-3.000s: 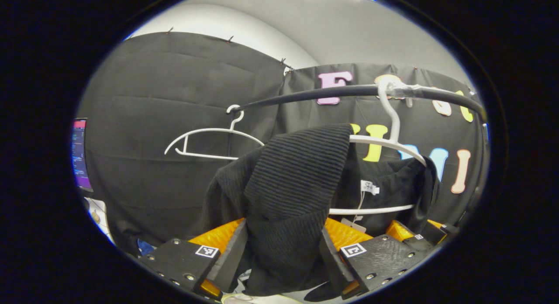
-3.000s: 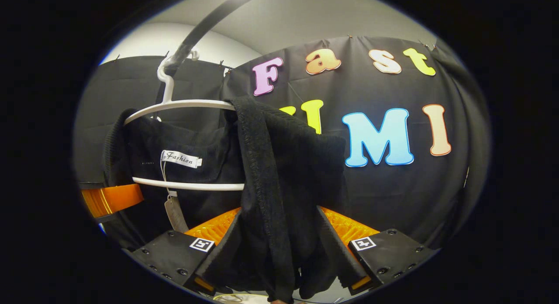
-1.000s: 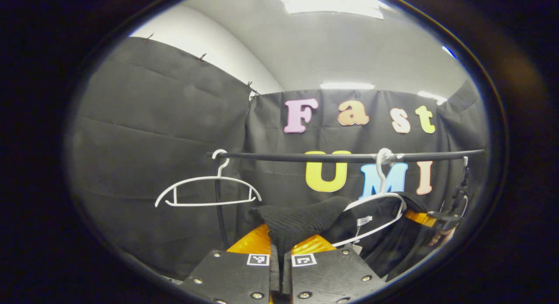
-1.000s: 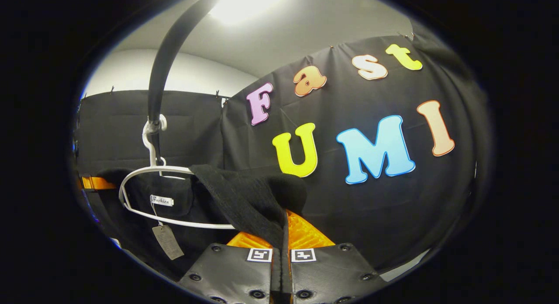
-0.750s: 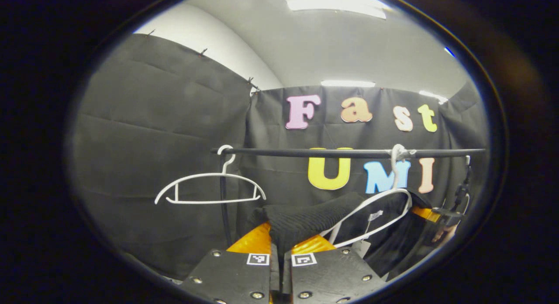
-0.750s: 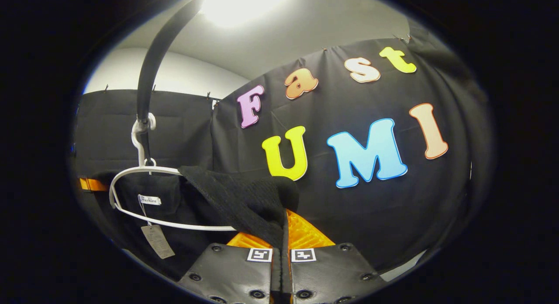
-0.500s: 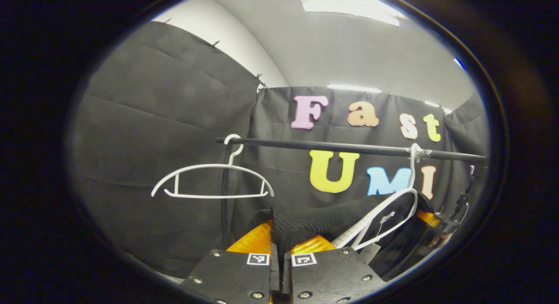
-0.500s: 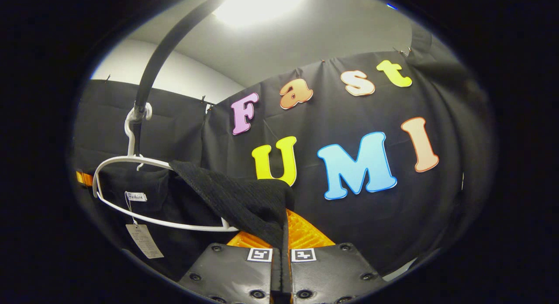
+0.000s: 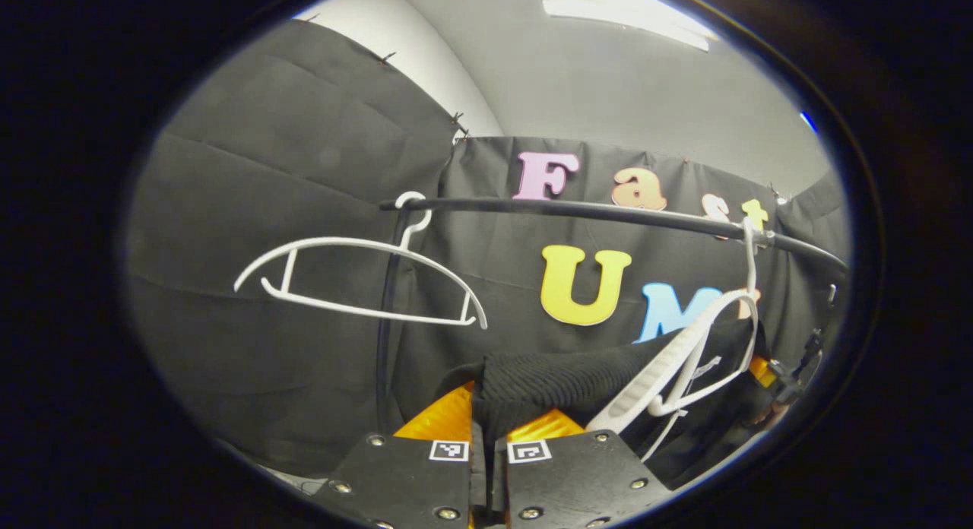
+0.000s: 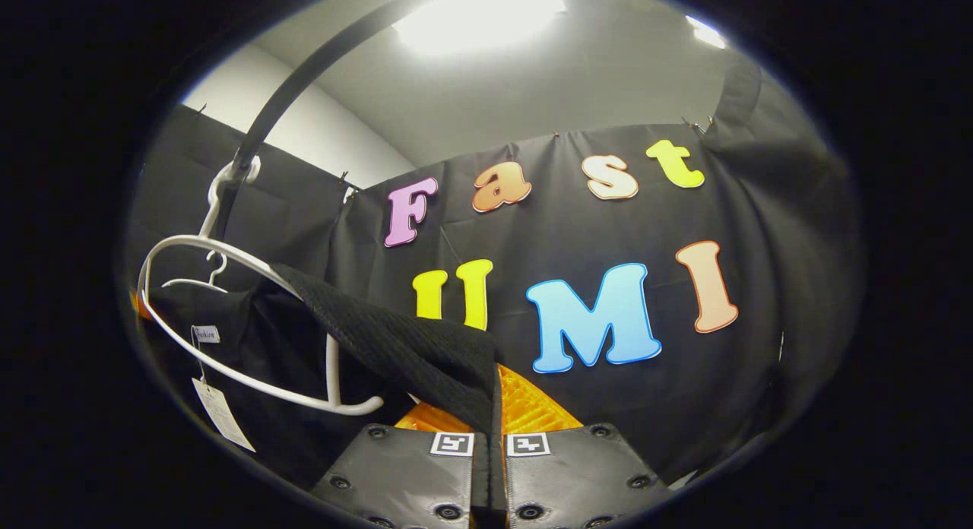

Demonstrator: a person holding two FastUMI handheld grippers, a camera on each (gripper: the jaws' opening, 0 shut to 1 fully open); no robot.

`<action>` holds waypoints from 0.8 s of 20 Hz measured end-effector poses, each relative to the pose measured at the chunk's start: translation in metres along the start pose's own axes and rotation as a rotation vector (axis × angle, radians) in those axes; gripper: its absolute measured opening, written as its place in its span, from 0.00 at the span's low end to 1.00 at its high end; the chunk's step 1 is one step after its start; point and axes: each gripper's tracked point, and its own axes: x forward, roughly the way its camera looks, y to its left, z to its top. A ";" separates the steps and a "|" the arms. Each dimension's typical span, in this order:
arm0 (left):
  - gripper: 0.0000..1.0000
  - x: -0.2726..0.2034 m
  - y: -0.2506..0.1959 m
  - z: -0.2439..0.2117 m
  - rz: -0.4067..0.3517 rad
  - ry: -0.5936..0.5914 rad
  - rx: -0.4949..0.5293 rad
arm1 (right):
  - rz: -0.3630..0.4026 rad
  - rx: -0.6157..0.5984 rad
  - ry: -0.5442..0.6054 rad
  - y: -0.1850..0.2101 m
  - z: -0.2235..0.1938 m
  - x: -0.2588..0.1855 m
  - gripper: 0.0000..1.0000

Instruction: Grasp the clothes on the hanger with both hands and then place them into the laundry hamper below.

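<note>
A second, bare white plastic hanger (image 9: 357, 282) hangs at the left end of the black metal rail (image 9: 608, 212), beside the rail's upright post (image 9: 385, 331), with the black cloth wall (image 9: 289, 210) close behind. The black ribbed knit garment (image 9: 562, 377) is partly draped on a tilted white plastic hanger (image 9: 684, 354) hooked near the rail's right end, a paper tag (image 10: 220, 411) dangling from it. The left gripper (image 9: 489, 468) is pressed together, pinching one shoulder of the knit, and the right gripper (image 10: 489, 476) likewise pinches the other shoulder, the cloth stretched taut between them across the hanger.

Screwed tool (image 9: 488, 468) plates, square markers
</note>
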 end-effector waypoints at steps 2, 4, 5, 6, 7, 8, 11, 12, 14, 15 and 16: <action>0.04 0.004 0.002 -0.018 0.000 0.029 -0.004 | -0.005 -0.013 0.019 0.000 -0.013 0.005 0.02; 0.04 0.002 0.003 -0.035 -0.005 0.058 -0.001 | -0.004 -0.031 0.047 0.001 -0.028 0.007 0.00; 0.04 0.000 0.004 -0.042 -0.007 0.071 0.004 | -0.006 -0.039 0.059 0.001 -0.036 0.007 0.00; 0.05 0.000 0.005 -0.051 -0.006 0.081 0.008 | -0.003 -0.049 0.067 0.003 -0.042 0.006 0.00; 0.04 0.001 0.003 -0.058 -0.006 0.093 0.004 | 0.000 -0.059 0.076 0.005 -0.047 0.005 0.00; 0.04 0.004 -0.004 -0.065 -0.008 0.107 -0.007 | 0.005 -0.068 0.088 0.007 -0.053 0.004 0.00; 0.04 -0.002 -0.012 -0.097 0.007 0.156 -0.031 | 0.031 -0.069 0.124 0.015 -0.071 -0.003 0.00; 0.04 -0.005 -0.015 -0.111 0.014 0.174 -0.026 | 0.039 -0.078 0.133 0.017 -0.076 -0.007 0.00; 0.04 -0.015 -0.018 -0.132 0.022 0.205 -0.021 | 0.054 -0.091 0.157 0.019 -0.089 -0.014 0.00; 0.04 -0.017 -0.022 -0.140 0.024 0.219 -0.024 | 0.056 -0.091 0.171 0.019 -0.095 -0.017 0.00; 0.04 -0.015 -0.025 -0.144 0.031 0.229 -0.028 | 0.060 -0.091 0.181 0.018 -0.099 -0.021 0.02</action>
